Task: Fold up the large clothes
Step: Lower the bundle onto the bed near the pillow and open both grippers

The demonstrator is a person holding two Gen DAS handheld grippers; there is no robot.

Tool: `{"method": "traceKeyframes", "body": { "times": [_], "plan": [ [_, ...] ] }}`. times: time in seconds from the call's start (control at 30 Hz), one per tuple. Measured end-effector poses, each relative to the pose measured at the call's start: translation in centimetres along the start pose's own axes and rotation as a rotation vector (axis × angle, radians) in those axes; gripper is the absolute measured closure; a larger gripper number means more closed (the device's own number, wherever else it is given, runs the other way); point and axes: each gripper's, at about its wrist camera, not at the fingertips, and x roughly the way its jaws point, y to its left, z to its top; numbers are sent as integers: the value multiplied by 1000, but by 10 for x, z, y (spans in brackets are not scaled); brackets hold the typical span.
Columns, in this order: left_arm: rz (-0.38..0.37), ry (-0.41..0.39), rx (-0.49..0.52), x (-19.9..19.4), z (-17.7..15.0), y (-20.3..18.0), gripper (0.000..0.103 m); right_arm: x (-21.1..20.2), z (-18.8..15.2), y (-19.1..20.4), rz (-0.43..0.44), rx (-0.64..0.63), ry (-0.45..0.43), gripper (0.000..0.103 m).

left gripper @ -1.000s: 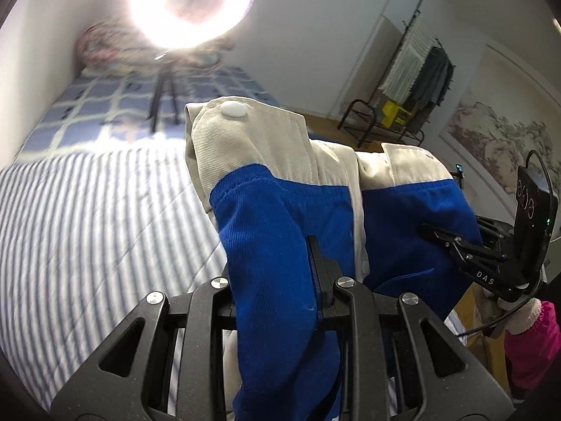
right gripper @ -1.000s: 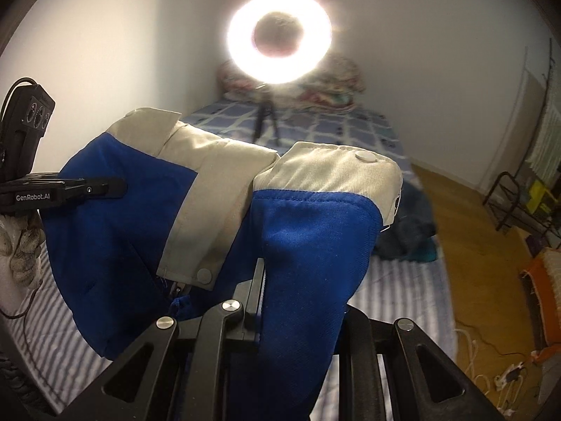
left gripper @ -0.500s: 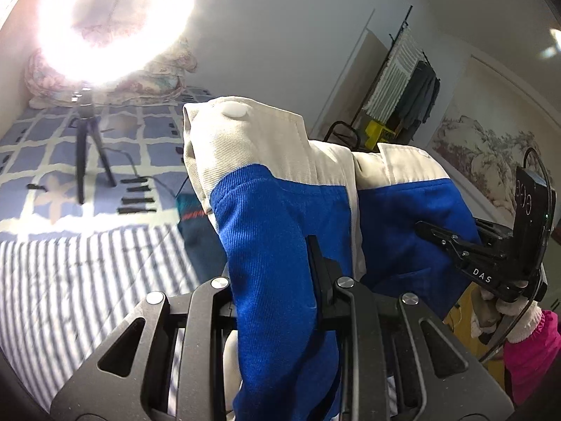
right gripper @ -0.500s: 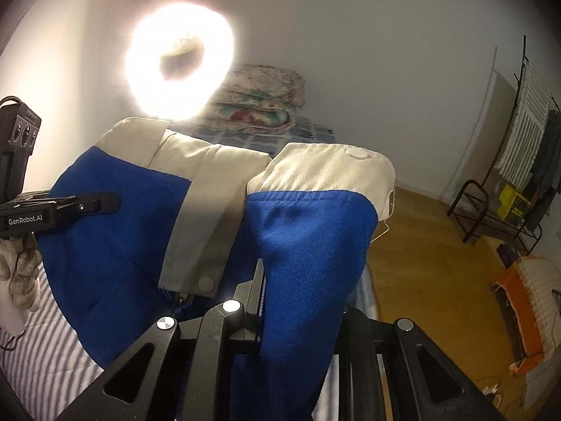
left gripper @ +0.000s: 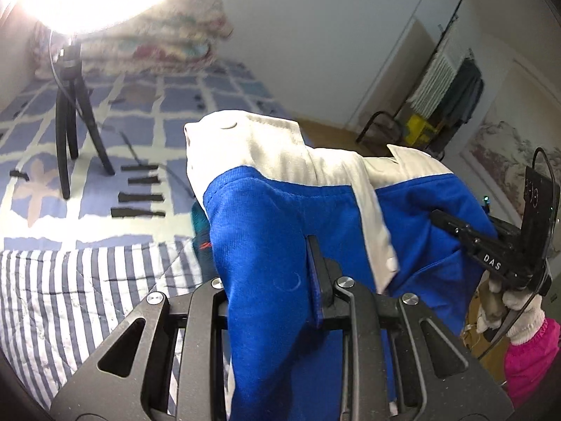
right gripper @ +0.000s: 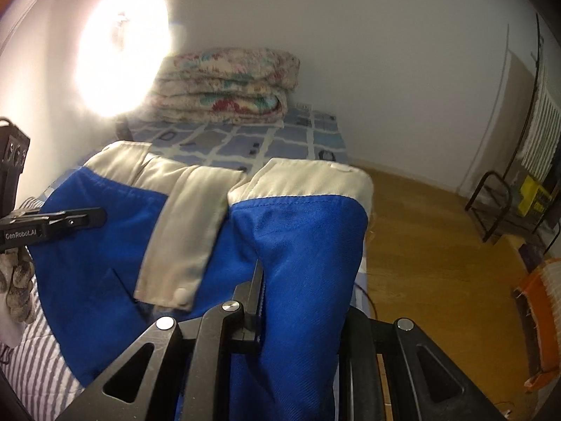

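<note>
Left wrist view puts the blue cotton jacket with cream corduroy collar, bundled mid-frame above the striped bed quilt, pinched in both left gripper and right gripper; folding looks mostly done, laying down remains.

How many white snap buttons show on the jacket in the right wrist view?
2: one snap on the cream band atop the jacket; another at the cream placket's lower end. Folds may hide more.

Matt blue-and-cream cloth jacket, quilted striped bedcover, glossy wood floor
</note>
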Motion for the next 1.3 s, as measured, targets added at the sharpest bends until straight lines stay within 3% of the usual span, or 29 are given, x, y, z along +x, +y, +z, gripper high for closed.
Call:
{"method": "traceKeyframes", "body": {
  "times": [0.2, 0.3, 0.37, 0.4, 0.5, 0.53, 0.73, 0.87, 1.07, 1.3],
  "plan": [
    [-2, 11, -3, 16, -6, 11, 79, 29, 1, -19, 43, 46, 31, 82],
    [-8, 20, -12, 16, -6, 12, 77, 40, -3, -33, 67, 105, 62, 72],
    [1, 31, -18, 18, -6, 15, 70, 46, -10, -48, 80, 181, 72, 63],
    [16, 37, -22, 20, -7, 17, 62, 49, -13, -54, 54, 224, 73, 53],
    [86, 30, -27, 19, -8, 17, 35, 56, -21, -58, -17, 243, 106, 43],
    [109, 22, -18, 17, -9, 16, 31, 56, -22, -58, -33, 249, 111, 37],
    [166, 11, 53, -1, -12, 4, 31, 41, -11, -55, -121, 227, 87, 34],
    [185, -26, 115, -26, -16, -9, 31, 8, -10, -53, -182, 231, 25, 33],
    [164, -85, 172, -67, -27, -27, 31, -33, -3, -40, -205, 244, -56, 33],
    [135, -131, 193, -110, -54, -41, 31, -84, -18, 2, -217, 254, -139, 33]
  ]
}}
